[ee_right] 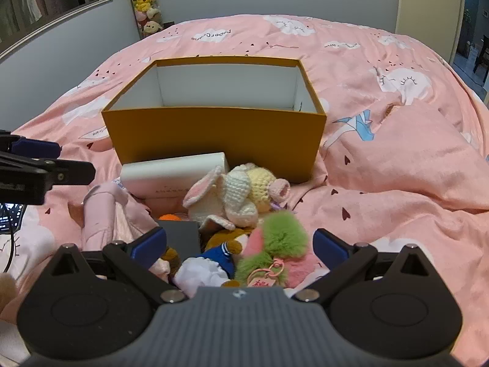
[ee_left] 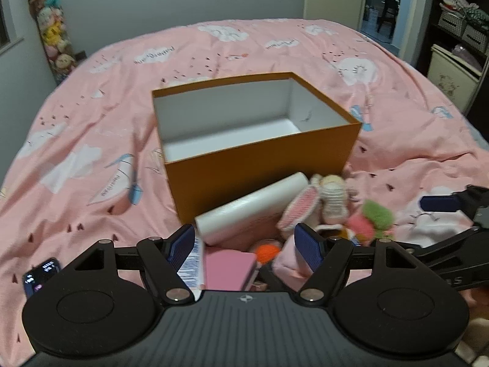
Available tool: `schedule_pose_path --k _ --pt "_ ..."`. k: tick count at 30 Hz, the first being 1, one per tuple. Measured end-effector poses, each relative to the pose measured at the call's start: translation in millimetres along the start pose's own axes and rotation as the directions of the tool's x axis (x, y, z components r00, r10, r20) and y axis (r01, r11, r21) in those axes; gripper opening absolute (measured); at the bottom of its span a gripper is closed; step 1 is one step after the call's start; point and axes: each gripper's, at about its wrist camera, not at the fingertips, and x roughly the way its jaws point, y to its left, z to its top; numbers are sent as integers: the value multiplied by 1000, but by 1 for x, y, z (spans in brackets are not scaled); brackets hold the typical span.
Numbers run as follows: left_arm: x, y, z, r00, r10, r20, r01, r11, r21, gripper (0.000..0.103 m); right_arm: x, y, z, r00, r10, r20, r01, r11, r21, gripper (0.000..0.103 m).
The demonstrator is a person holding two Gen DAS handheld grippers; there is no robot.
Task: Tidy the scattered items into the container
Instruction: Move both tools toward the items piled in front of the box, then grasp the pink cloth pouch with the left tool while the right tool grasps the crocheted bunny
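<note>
An orange box (ee_left: 262, 165) (ee_right: 214, 134) with a bare white inside stands open on the pink bed. In front of it lies a pile: a white oblong box (ee_left: 244, 211) (ee_right: 171, 171), a crochet bunny (ee_left: 324, 202) (ee_right: 232, 189), a green and pink fluffy toy (ee_left: 373, 217) (ee_right: 281, 241), a pink booklet (ee_left: 226, 269), an orange ball (ee_left: 267, 250) and a blue and white plush (ee_right: 214, 260). My left gripper (ee_left: 246, 241) hangs open over the pile's left side, gripping nothing. My right gripper (ee_right: 240, 243) is open above the plush toys, pads clear of them.
A smartwatch (ee_left: 39, 275) lies on the duvet (ee_left: 91, 153) at the near left. A column of hanging plush toys (ee_left: 52, 30) stands by the far wall. Shelves with baskets (ee_left: 458, 30) line the right side beside an open doorway (ee_left: 382, 3).
</note>
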Motion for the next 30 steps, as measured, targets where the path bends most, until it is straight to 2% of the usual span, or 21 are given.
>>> schedule_pose_path --k 2,4,6,12,16,18,20,23,25,27,30 --pt "1 0 3 998 -48 -33 47 999 -23 82 -1 -2 0 1000 12 0 -12 1000 3 96" --pt "3 2 5 992 -107 -72 103 993 -58 81 -2 -3 0 999 38 -12 -38 999 4 82" --pt "4 3 6 982 -156 -106 146 985 -97 80 -1 -4 -1 998 61 -24 -61 998 5 77" --pt "14 2 4 943 -279 -183 240 948 -210 80 3 4 -7 994 91 -55 -93 995 -37 73" --pt "23 -4 0 924 -318 -215 263 932 -251 79 5 8 -10 991 113 -68 -117 992 -52 73" --pt "27 -5 -2 924 -313 -221 252 931 -263 68 5 9 -10 991 116 -68 -120 991 -59 72" --pt "30 -3 -3 916 -332 -227 263 921 -287 64 5 9 -11 991 116 -67 -120 991 -58 72" --pt "34 -2 -6 909 -342 -239 264 915 -305 63 6 9 -11 989 127 -75 -131 990 -54 72" --pt "39 -5 -7 902 -346 -257 261 914 -311 63 7 11 -11 987 143 -75 -147 988 -56 68" --pt "42 -6 -9 903 -344 -257 259 914 -312 62 8 15 -11 986 148 -77 -153 986 -65 64" --pt "41 -5 -11 903 -358 -237 275 907 -321 55 11 12 -10 985 153 -83 -157 986 -49 64"
